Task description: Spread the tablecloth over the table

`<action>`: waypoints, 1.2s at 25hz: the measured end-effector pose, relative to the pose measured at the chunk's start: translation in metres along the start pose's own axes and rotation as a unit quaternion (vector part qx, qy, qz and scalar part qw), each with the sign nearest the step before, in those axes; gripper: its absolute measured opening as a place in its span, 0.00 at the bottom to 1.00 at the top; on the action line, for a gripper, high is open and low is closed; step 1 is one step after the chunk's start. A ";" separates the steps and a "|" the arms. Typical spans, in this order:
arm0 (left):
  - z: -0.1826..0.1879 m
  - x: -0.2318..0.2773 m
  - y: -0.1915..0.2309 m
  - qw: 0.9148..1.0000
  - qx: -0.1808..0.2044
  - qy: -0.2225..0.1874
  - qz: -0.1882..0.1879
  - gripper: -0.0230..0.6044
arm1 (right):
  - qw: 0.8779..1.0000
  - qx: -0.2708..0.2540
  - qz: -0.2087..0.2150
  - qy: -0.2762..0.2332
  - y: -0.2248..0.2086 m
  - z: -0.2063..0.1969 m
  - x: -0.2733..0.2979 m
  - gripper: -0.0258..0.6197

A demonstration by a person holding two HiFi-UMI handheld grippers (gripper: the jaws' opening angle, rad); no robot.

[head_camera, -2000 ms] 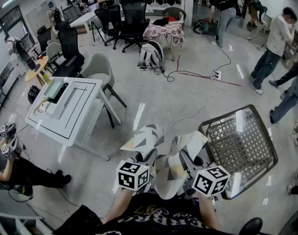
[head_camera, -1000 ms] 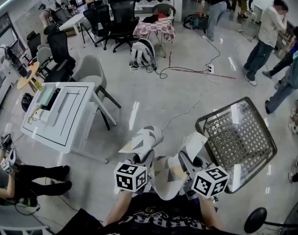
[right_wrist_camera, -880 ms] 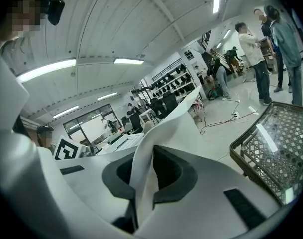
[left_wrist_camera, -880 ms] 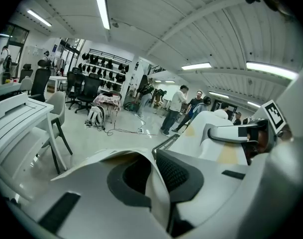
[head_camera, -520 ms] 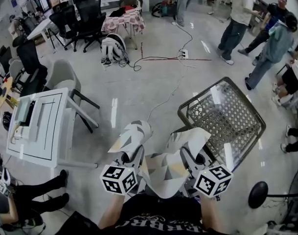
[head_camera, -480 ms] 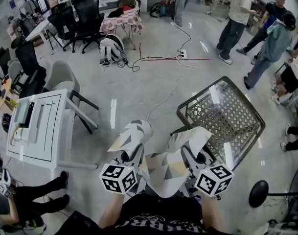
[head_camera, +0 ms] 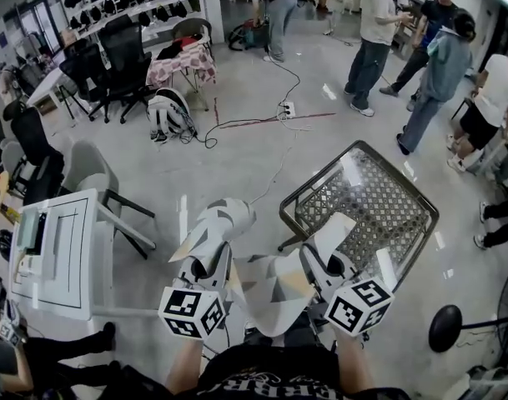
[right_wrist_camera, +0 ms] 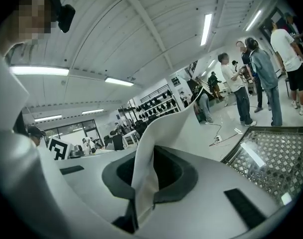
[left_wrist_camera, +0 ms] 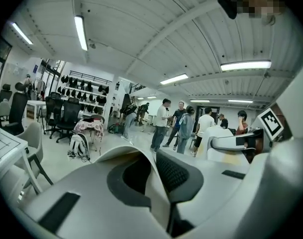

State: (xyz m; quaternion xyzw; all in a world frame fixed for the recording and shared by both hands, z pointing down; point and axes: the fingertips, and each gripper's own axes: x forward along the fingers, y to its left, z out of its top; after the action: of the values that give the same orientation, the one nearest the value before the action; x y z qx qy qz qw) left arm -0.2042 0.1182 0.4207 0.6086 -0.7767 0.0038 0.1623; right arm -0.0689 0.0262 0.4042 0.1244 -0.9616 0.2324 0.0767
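Note:
The tablecloth (head_camera: 272, 297), white with grey and yellow triangles, hangs bunched between my two grippers close to my body. My left gripper (head_camera: 207, 257) is shut on one edge of it, and a fold of cloth (left_wrist_camera: 141, 166) stands up between its jaws. My right gripper (head_camera: 319, 261) is shut on another edge, where the cloth (right_wrist_camera: 158, 138) rises from the closed jaws in a curled sheet. The metal mesh-top table (head_camera: 379, 198) stands just ahead and to the right of the right gripper, and its grid (right_wrist_camera: 275, 158) shows bare in the right gripper view.
A white table (head_camera: 57, 252) with a grey chair (head_camera: 91, 169) stands at the left. Several people (head_camera: 379, 32) stand at the far right. A backpack (head_camera: 166, 115), a floor cable with power strip (head_camera: 283, 109) and office chairs lie farther off. A black round stand (head_camera: 444, 327) is at the lower right.
Both grippers have risen with the cloth and moved on across the floor. The view has swung right: the mesh table now lies nearer the middle, the white table farther left.

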 end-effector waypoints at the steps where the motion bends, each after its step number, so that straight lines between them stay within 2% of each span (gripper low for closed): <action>1: 0.002 0.003 -0.001 1.000 0.005 -0.006 0.004 0.11 | 1.000 -0.003 0.008 -0.006 -0.004 0.000 0.001 0.10; 4: 0.020 0.026 -0.007 0.999 0.020 -0.022 0.021 0.11 | 0.999 -0.011 0.033 -0.013 -0.025 0.017 0.009 0.10; 7: 0.046 0.059 -0.019 0.998 0.039 -0.035 0.043 0.11 | 0.998 -0.031 0.054 -0.005 -0.052 0.049 0.022 0.10; 10: 0.074 0.087 -0.033 0.994 0.068 -0.058 0.057 0.11 | 0.995 -0.044 0.091 -0.021 -0.072 0.081 0.028 0.11; 16: 0.130 0.141 -0.058 0.989 0.086 -0.105 0.051 0.11 | 0.990 -0.055 0.107 -0.078 -0.120 0.139 0.020 0.11; 18: 0.147 0.161 -0.068 0.987 0.101 -0.115 0.048 0.11 | 0.988 -0.069 0.100 -0.097 -0.138 0.154 0.015 0.11; 20: 0.162 0.183 -0.083 0.985 0.120 -0.120 0.033 0.11 | 0.987 -0.074 0.085 -0.113 -0.157 0.169 0.009 0.11; 24: 0.189 0.238 -0.119 0.980 0.143 -0.134 -0.022 0.11 | 0.986 -0.061 0.037 -0.151 -0.209 0.201 -0.004 0.11; 27: 0.213 0.278 -0.131 0.978 0.137 -0.148 -0.056 0.11 | 0.984 -0.046 0.004 -0.174 -0.245 0.228 -0.006 0.11; 30: 0.233 0.323 -0.137 0.975 0.121 -0.150 -0.108 0.11 | 0.978 -0.034 -0.025 -0.205 -0.273 0.251 -0.006 0.11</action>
State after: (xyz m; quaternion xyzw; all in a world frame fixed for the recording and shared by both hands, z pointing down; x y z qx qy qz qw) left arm -0.1992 -0.2702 0.2567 0.6976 -0.7157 -0.0115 -0.0314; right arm -0.0102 -0.3242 0.2992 0.1903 -0.9609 0.1666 -0.1124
